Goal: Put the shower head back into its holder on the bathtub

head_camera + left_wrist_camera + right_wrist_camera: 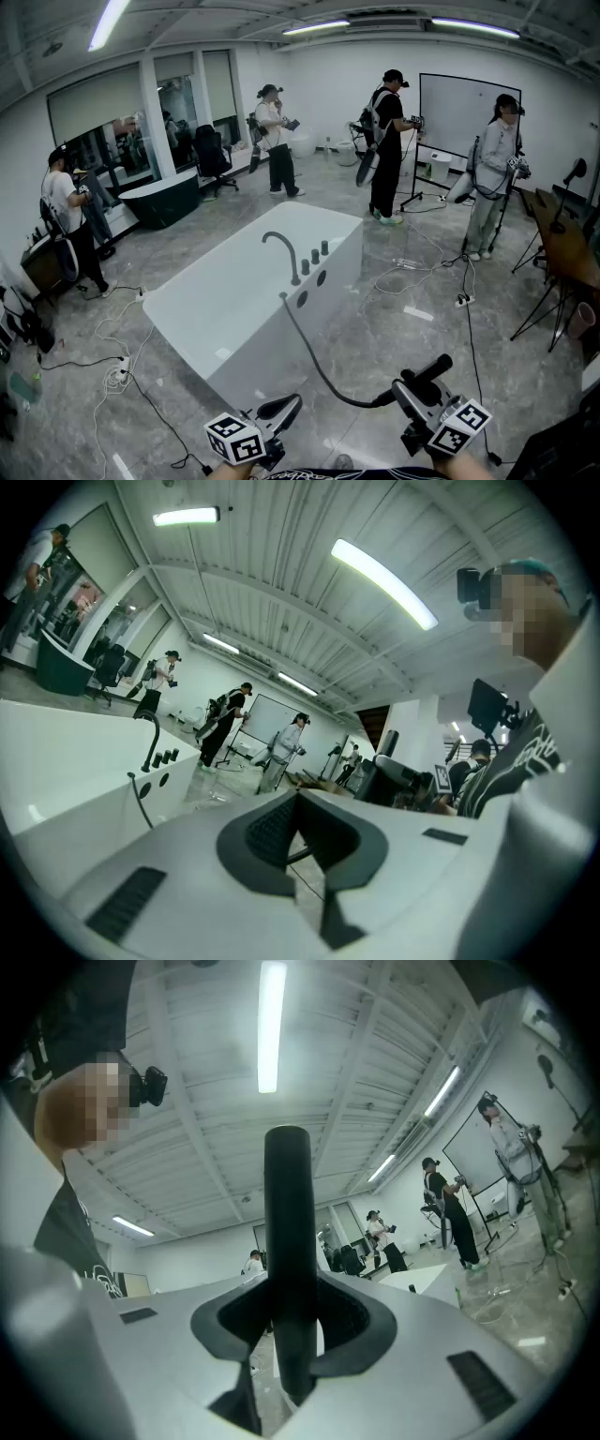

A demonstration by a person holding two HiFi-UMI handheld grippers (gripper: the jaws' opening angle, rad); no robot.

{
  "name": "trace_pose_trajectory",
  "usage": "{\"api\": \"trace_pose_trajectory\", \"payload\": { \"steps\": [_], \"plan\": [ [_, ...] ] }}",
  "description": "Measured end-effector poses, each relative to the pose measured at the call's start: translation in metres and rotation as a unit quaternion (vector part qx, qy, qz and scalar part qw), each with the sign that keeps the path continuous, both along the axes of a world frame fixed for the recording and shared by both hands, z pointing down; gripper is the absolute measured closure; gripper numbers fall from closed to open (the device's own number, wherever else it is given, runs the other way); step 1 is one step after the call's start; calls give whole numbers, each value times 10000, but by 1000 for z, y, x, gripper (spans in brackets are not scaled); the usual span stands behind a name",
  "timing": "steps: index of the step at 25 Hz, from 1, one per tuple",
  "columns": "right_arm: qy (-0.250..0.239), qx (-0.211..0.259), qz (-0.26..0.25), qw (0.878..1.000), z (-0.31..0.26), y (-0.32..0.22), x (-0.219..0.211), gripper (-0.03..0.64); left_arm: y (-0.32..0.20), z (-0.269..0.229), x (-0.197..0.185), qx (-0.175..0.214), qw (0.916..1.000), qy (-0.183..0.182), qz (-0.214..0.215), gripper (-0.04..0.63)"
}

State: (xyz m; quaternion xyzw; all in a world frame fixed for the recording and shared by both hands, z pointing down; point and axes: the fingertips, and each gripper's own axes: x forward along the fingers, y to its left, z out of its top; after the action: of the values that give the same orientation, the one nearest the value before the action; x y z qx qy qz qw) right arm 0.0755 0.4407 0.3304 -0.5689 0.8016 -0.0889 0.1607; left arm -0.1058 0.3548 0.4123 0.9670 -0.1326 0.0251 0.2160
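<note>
The right tool (291, 1321) is clamped on the slim black cylindrical shower head (286, 1241), held in the air well short of the white rectangular bathtub (234, 309). The head's black hose (314, 361) sags from it to the tub's near side. The left tool (298, 832) has its jaws together, empty, near the tub's corner.
</note>
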Motion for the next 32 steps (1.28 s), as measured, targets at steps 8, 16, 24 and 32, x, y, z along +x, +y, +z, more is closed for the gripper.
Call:
{"api": "trace_pose_trajectory", "payload": {
  "steps": [8, 16, 24, 32],
  "plan": [
    [3, -51, 63, 10000, 7, -12, 6, 485, -3, 18, -2, 140, 9993, -333, 108, 592],
    [139, -70, -139, 9998, 13, -17, -18, 486, 22, 36, -33, 107, 9972, -701, 245, 592],
    [133, 4, -559, 9983, -9, -13, -49, 486, 56, 16, -42, 1198, 9823, -1326, 565, 591],
    [-15, 58, -606, 9981, -14, -28, -55, 486, 55, 31, -23, 1295, 9728, -1606, 1053, 586]
  ]
}}
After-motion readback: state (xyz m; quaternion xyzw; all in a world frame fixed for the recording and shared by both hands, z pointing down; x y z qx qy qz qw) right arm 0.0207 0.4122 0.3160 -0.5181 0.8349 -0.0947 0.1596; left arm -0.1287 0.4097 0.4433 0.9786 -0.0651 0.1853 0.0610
